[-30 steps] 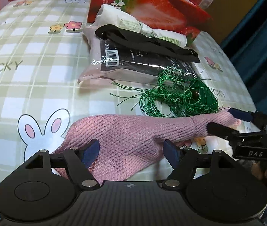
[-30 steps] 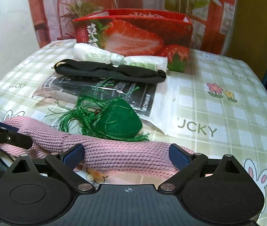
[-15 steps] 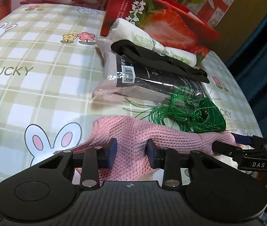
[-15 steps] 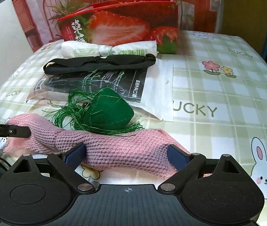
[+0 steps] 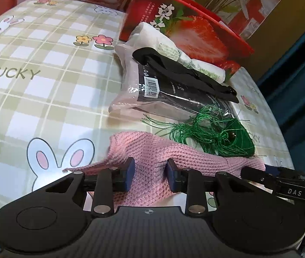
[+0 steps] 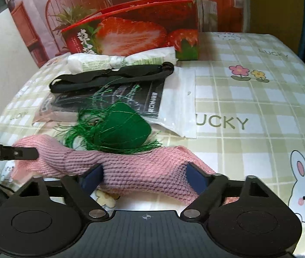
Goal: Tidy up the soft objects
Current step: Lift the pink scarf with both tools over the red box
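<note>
A table under a green-and-white checked cloth (image 6: 249, 99), printed with rabbits, flowers and the word LUCKY, carries everything. Toward its far edge stands a red strawberry-printed box (image 6: 135, 32), and just in front of that lies a white wrapped bundle with green print (image 6: 118, 59). Next toward the near edge comes a clear plastic packet with a dark insert and a barcode label (image 5: 152, 90), with a black strap (image 6: 111, 76) laid across its far side.

The pink knitted cloth (image 6: 130, 165) stretches along the near edge of the table, bunched into a long ridge. A green stuffed piece with loose green tassel threads (image 6: 120, 129) rests against its far side, touching the knit and overlapping the packet's near edge.

The left gripper (image 5: 150, 177) has just been closing — its blue pads now stand narrow and pinch a fold of the pink cloth at one end. The right gripper (image 6: 144, 177) has also just been closing; its pads sit at middling width with the other end of the cloth between them, pressed against the knit on both sides. Each gripper's black fingertip shows at the side of the other's view, at the cloth's far end.
</note>
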Demonstrator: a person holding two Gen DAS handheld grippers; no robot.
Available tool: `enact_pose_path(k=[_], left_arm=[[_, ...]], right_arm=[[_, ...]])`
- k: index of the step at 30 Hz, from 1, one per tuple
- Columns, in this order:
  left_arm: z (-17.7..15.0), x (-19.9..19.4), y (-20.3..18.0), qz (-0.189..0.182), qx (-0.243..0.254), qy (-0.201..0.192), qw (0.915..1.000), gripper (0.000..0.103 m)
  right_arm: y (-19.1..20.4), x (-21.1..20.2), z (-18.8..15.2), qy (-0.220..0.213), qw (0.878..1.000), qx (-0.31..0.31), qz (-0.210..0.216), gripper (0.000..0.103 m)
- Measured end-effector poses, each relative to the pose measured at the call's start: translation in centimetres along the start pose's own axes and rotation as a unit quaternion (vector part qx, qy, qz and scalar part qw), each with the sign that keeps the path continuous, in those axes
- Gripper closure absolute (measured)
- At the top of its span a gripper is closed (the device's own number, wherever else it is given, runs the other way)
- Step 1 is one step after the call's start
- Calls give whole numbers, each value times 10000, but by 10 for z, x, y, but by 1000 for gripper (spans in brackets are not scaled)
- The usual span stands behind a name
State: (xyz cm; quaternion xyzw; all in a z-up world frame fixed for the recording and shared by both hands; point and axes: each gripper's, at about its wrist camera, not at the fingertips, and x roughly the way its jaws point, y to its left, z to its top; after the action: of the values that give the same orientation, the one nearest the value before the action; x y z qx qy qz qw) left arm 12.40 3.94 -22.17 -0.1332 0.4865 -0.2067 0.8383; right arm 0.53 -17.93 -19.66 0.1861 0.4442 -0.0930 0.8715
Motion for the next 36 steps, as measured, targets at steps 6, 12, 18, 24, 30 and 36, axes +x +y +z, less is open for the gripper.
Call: enact_pose_path(k=[6, 12, 18, 24, 30, 36], left_arm=[[0, -20, 6, -482, -188, -437, 9977, 89], [4, -49, -18, -503, 356, -1115, 9918, 89], [27, -67, -30, -646, 433, -1522, 9853, 89], [60, -77, -41, -799, 447, -1806, 9793, 89], [91, -75, -61, -816, 769, -2036, 9726, 89], [133, -60, -77, -680, 1067, -2168, 9680, 89]], right_arm=[[11, -19, 7, -147, 9983, -217, 516, 68], [21, -46, 20, -798, 9941, -518, 512, 70], [29, -68, 43, -1296, 9872, -792, 483, 70], [30, -73, 75, -1592, 9813, -952, 515, 70], [23, -71, 104, -1799, 9772, -988, 538, 70], [18, -57, 139, -1879, 9758, -1044, 393, 70]])
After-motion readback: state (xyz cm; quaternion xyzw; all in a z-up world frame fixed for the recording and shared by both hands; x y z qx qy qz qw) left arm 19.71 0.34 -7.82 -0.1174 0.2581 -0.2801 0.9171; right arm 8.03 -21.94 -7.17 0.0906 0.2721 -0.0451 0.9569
